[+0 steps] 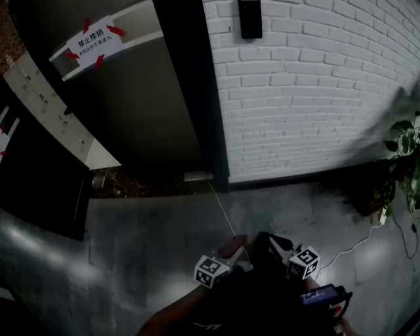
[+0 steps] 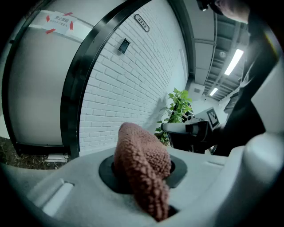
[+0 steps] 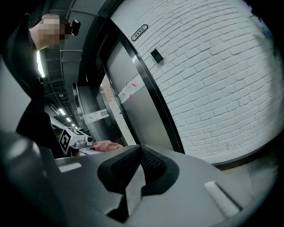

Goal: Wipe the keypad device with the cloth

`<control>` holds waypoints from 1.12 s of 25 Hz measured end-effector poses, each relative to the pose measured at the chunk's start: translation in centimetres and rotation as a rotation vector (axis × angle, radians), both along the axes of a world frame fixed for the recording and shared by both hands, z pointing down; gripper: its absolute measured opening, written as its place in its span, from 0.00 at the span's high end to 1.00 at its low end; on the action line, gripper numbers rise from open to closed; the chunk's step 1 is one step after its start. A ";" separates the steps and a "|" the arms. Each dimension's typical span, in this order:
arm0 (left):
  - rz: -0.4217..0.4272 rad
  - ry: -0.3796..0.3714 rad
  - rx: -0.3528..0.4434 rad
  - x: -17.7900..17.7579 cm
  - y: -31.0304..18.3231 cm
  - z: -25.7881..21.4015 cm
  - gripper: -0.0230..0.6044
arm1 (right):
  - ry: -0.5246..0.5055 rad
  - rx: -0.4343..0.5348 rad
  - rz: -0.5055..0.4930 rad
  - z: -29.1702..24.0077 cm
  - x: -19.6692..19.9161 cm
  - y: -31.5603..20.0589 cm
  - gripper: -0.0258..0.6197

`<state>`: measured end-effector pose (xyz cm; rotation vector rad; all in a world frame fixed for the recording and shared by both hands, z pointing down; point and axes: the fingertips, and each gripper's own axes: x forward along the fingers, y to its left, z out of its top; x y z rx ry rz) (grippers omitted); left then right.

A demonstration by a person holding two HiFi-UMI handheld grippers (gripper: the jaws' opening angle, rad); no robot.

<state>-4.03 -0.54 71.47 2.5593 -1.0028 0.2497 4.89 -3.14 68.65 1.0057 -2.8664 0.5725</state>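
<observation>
While left gripper (image 2: 142,175) fingers pinch cloth (image 2: 138,148) (pinkish), right gripper (image 3: 141,164) fingers closed, keypad device (image 1: 250,18) upright.

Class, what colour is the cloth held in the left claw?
The cloth is reddish-brown and nubbly; the left gripper view shows it best.

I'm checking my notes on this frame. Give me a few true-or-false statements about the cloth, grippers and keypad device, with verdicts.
1. The left gripper is shut on the cloth. True.
2. The cloth is touching the keypad device. False: the device is mounted high on the brick wall, well apart from the cloth.
3. The right gripper holds a second cloth. False: its jaws are together with nothing between them.
4. A leafy plant stands by the brick wall. True.
</observation>
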 end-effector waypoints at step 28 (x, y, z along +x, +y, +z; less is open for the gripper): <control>-0.189 -0.064 -0.078 2.9 -18.6 -3.6 0.88 | -0.082 -0.120 -0.219 -2.7 1.0 -19.9 0.96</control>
